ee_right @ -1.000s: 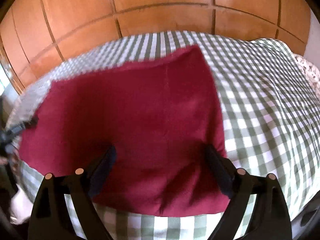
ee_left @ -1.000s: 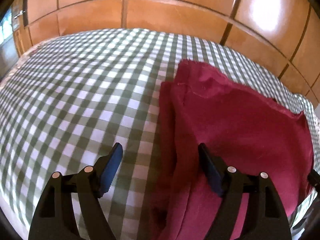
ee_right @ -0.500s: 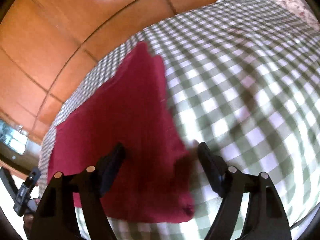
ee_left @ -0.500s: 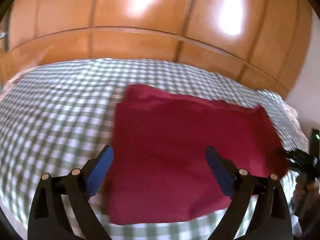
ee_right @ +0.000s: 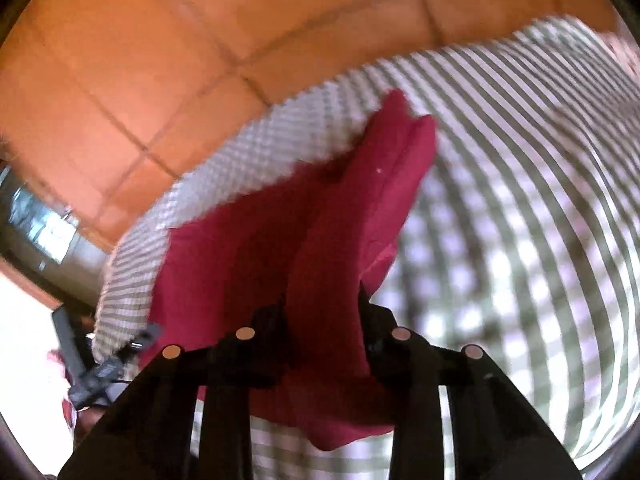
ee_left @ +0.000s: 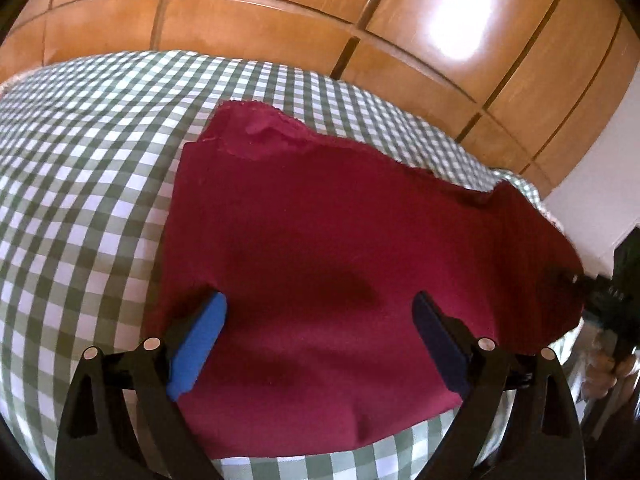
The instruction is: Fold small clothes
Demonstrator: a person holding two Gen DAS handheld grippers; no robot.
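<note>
The right gripper (ee_right: 320,320) is closing on a bunched fold of the red cloth (ee_right: 320,248). The left gripper (ee_left: 316,332) gapes wide above it, holding nothing.

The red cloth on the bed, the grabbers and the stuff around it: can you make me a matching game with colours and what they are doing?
Things:
1. red cloth
2. bedsheet
3. left gripper
4. right gripper
5. wardrobe doors

Matches:
A. jaws wide apart, nothing between the pads
B. green and white checks
C. shiny brown wood
D. dark red, one edge bunched up
E. jaws closing on a fold of cloth

Pairs: 1-D, 2-B, 3-A, 4-E, 5-C
</note>
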